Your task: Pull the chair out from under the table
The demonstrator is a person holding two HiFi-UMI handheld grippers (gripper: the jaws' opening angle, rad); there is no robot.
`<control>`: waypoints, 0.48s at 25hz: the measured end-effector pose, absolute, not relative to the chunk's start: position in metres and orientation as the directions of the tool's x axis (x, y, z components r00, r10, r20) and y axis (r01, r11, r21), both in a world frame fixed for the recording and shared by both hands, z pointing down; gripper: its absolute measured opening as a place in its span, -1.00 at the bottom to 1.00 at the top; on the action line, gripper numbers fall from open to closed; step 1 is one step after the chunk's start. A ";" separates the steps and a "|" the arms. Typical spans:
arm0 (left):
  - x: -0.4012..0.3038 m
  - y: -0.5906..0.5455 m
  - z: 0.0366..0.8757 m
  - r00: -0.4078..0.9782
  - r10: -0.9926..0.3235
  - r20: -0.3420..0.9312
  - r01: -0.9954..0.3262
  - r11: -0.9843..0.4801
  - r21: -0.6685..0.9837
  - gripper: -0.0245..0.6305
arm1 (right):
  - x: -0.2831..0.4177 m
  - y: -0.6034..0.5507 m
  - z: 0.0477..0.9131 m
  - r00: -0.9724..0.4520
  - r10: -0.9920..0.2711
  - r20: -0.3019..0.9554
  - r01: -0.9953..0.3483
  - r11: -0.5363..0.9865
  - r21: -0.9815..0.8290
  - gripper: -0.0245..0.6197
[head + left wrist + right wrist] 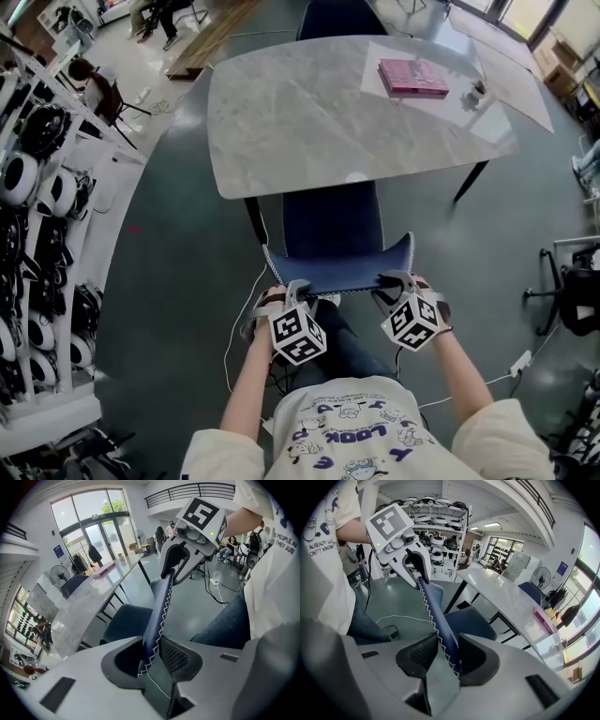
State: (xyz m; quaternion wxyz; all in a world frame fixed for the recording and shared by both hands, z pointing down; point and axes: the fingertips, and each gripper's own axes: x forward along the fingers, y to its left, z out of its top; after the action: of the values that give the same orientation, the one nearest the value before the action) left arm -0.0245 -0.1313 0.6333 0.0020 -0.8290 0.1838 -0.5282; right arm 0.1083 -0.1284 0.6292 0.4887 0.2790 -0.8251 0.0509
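Note:
A navy chair [330, 217] with white stitching stands partly under the near edge of the grey marble table [309, 112]. Its seat shows in front of the table. My left gripper [292, 289] is shut on the left end of the chair's backrest top [157, 616]. My right gripper [394, 281] is shut on the right end of the same backrest edge [436, 616]. In the left gripper view the right gripper [180, 559] shows further along the edge. In the right gripper view the left gripper [412, 564] shows likewise. Both point steeply down.
A pink book [412, 77] and a small object [476, 92] lie on the table. A second navy chair [342, 17] stands at the far side. Shelves of headsets [37, 187] line the left. A white cable [234, 337] lies on the floor; a black stand [572, 291] stands right.

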 end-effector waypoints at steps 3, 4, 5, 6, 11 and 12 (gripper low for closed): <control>-0.024 -0.117 0.635 0.372 -0.309 0.875 -0.307 -0.931 -0.198 -0.55 | 0.109 -0.115 0.631 -0.369 -0.404 0.837 -0.505 0.843 0.185 -0.48; -0.025 -0.112 0.635 0.373 -0.308 0.875 -0.307 -0.931 -0.197 -0.55 | 0.108 -0.110 0.631 -0.371 -0.404 0.836 -0.504 0.844 0.184 -0.48; -0.026 -0.107 0.635 0.374 -0.307 0.875 -0.306 -0.932 -0.195 -0.55 | 0.106 -0.105 0.631 -0.371 -0.405 0.836 -0.505 0.843 0.184 -0.48; -0.028 -0.102 0.635 0.374 -0.306 0.876 -0.306 -0.932 -0.195 -0.55 | 0.105 -0.100 0.631 -0.371 -0.406 0.835 -0.506 0.842 0.184 -0.48; -0.031 -0.081 0.632 0.362 -0.303 0.881 -0.295 -0.934 -0.200 -0.55 | 0.102 -0.078 0.629 -0.368 -0.398 0.840 -0.508 0.843 0.178 -0.48; -0.031 -0.076 0.632 0.363 -0.302 0.882 -0.293 -0.935 -0.200 -0.56 | 0.102 -0.073 0.629 -0.368 -0.398 0.841 -0.508 0.843 0.177 -0.48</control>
State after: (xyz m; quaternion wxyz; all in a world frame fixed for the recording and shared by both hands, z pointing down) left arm -0.0311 -0.0762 0.6324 0.0042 -0.8255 0.1801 -0.5349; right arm 0.1016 -0.0729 0.6293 0.4909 0.2743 -0.8250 0.0560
